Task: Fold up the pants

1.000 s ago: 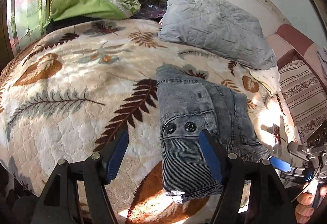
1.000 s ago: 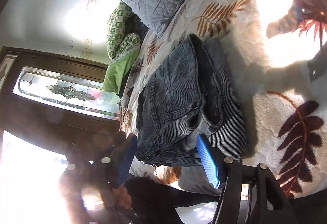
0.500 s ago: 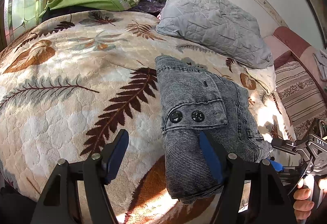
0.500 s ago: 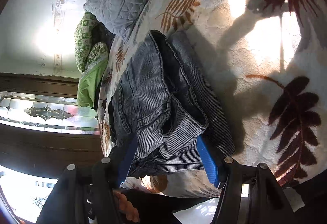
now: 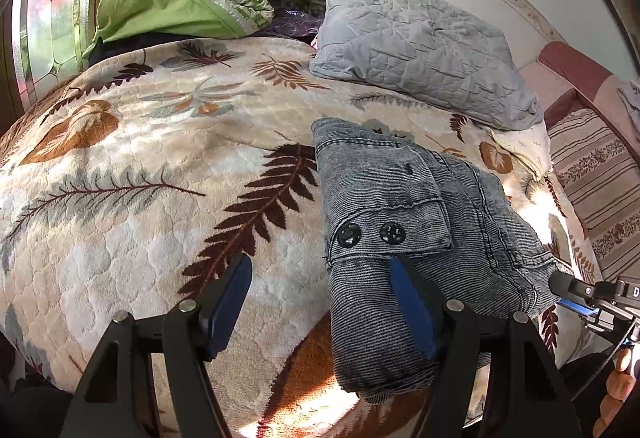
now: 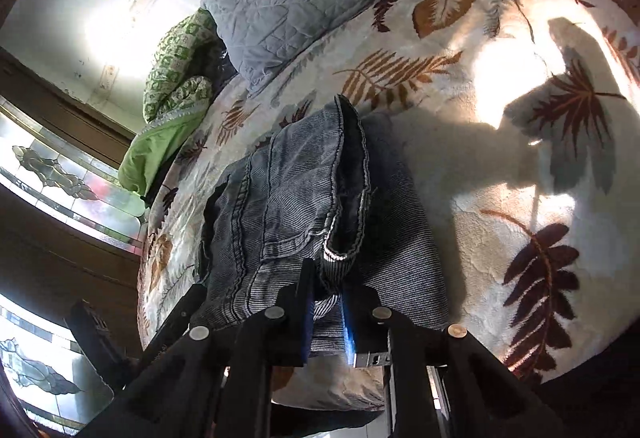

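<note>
- A folded pair of grey denim pants (image 5: 404, 214) lies on a bed covered by a cream blanket (image 5: 160, 174) printed with brown and grey fern leaves.
- The pants sit near the blanket's front edge, towards its right side in the left wrist view, with two dark buttons facing up on the top layer.
- The left gripper (image 5: 320, 302) hovers over the front edge with its blue-padded fingers spread wide; the left finger is above bare blanket and the right finger is over the near end of the pants (touching or not, I cannot tell).
- The right gripper (image 6: 327, 312) has just been closing, and its fingers now pinch a fold of the denim at the near end of the pants.
- A grey quilted pillow (image 5: 420, 50) rests at the blanket's far edge, well apart from the pants.
- A green bundle of bedding (image 5: 168, 14) lies at the far left corner, beside a stained-glass window (image 5: 48, 30).
</note>
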A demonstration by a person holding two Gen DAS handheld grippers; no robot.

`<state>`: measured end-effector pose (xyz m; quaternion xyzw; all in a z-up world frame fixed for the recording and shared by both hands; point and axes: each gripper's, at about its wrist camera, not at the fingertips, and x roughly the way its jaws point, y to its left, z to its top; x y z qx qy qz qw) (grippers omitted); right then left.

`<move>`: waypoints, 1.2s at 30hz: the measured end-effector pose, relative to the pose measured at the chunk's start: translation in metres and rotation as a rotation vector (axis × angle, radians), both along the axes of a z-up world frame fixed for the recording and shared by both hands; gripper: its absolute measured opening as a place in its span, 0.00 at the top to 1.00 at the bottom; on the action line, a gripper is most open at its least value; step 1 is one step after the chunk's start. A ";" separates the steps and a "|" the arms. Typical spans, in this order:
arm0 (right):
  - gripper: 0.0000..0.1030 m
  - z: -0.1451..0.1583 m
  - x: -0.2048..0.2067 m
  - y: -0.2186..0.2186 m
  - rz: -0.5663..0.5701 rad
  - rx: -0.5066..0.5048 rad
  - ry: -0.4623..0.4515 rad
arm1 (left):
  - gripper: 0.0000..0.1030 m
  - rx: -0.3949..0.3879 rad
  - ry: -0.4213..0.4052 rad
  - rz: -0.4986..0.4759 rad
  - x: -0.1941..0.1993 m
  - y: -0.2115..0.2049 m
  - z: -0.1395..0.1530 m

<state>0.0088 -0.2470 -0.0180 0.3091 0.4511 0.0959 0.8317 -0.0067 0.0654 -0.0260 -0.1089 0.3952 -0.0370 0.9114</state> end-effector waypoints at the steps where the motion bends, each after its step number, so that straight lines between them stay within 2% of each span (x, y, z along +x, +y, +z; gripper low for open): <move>1: 0.88 -0.001 -0.004 0.000 -0.005 -0.014 -0.001 | 0.30 0.002 -0.002 0.002 0.000 0.000 0.001; 3: 0.88 -0.010 -0.006 0.002 -0.004 -0.046 0.015 | 0.30 0.003 -0.001 0.003 0.000 0.001 0.000; 8: 0.88 -0.041 -0.001 -0.004 -0.018 0.015 0.093 | 0.30 0.032 -0.010 0.004 -0.002 0.000 0.002; 17: 0.84 -0.041 0.002 -0.003 -0.003 0.018 0.103 | 0.30 0.062 -0.011 0.009 -0.001 -0.001 0.002; 21: 0.82 -0.037 0.001 -0.004 0.008 0.008 0.108 | 0.30 0.095 -0.017 0.009 -0.001 -0.004 0.003; 26: 0.71 -0.026 -0.006 -0.009 0.004 -0.031 0.107 | 0.30 0.112 -0.013 0.011 -0.001 -0.003 0.002; 28: 0.70 -0.020 -0.010 -0.013 -0.007 -0.049 0.104 | 0.30 0.114 -0.011 0.011 -0.001 -0.003 0.003; 33: 0.69 0.010 -0.016 -0.014 -0.012 -0.068 0.024 | 0.30 0.120 -0.010 0.010 -0.001 -0.003 0.002; 34: 0.65 0.016 -0.015 -0.012 -0.002 -0.065 0.008 | 0.30 0.121 -0.009 0.011 -0.001 -0.003 0.002; 36: 0.47 0.026 -0.012 -0.005 0.023 -0.040 -0.027 | 0.30 0.126 -0.010 0.010 -0.002 -0.004 0.002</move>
